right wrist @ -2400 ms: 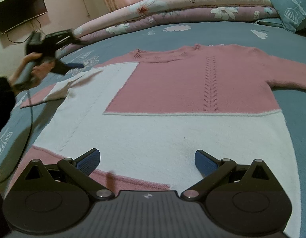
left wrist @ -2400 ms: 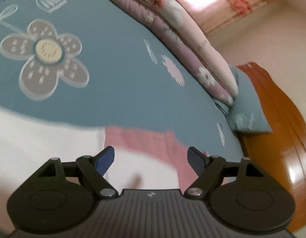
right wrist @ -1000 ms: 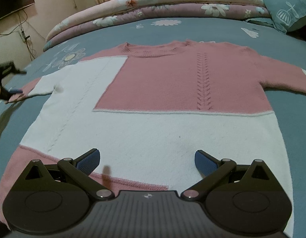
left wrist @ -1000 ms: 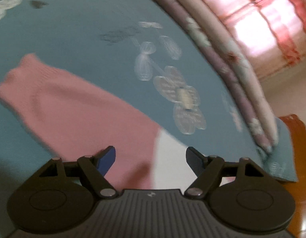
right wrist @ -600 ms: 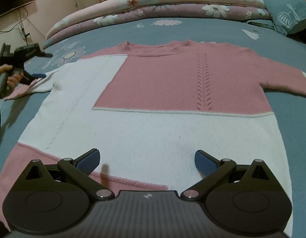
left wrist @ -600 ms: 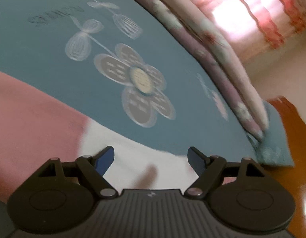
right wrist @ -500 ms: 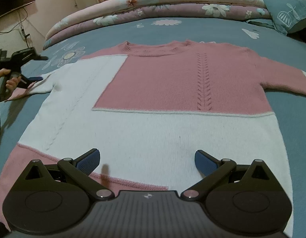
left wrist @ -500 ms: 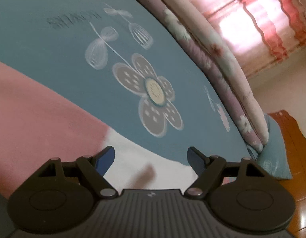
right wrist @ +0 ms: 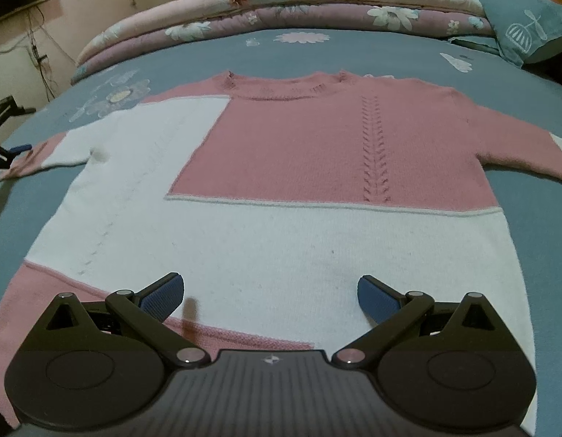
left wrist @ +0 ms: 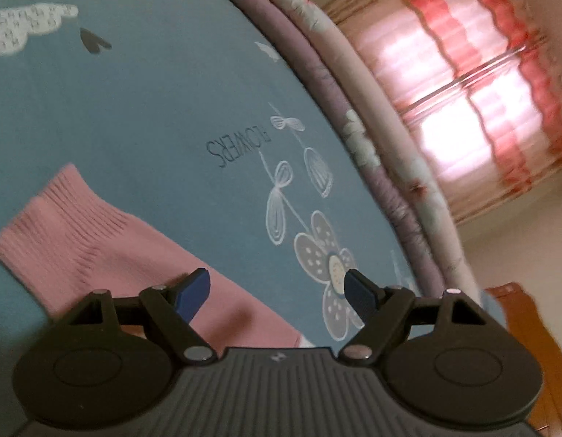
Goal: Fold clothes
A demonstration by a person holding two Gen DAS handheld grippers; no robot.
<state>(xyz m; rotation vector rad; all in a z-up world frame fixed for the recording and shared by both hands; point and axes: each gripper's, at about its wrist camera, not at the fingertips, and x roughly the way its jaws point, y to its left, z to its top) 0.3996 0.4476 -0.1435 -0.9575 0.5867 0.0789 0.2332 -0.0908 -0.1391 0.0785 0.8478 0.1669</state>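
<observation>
A pink and white knitted sweater point(right wrist: 281, 189) lies spread flat, front up, on the blue bed sheet point(right wrist: 390, 54). My right gripper point(right wrist: 269, 296) hangs open just above its white lower part near the hem, nothing between the fingers. The sweater's left sleeve ends in a pink ribbed cuff point(left wrist: 58, 215). My left gripper point(left wrist: 277, 293) stands open low over that pink sleeve, its left finger above the fabric, nothing gripped. In the right wrist view the left gripper point(right wrist: 15, 149) shows at the far left edge by the cuff point(right wrist: 22, 165).
Rolled floral quilts point(right wrist: 281, 3) line the far side of the bed, a blue pillow point(right wrist: 528, 25) at the far right. A pink curtained window point(left wrist: 474, 98) glows beyond. A wooden bed frame point(left wrist: 517, 313) shows at the right. Cables hang on the wall point(right wrist: 36, 62).
My left gripper has swung back out along the left sleeve toward the cuff and dropped lower; the cuff is now in its view. The right gripper has stayed still.
</observation>
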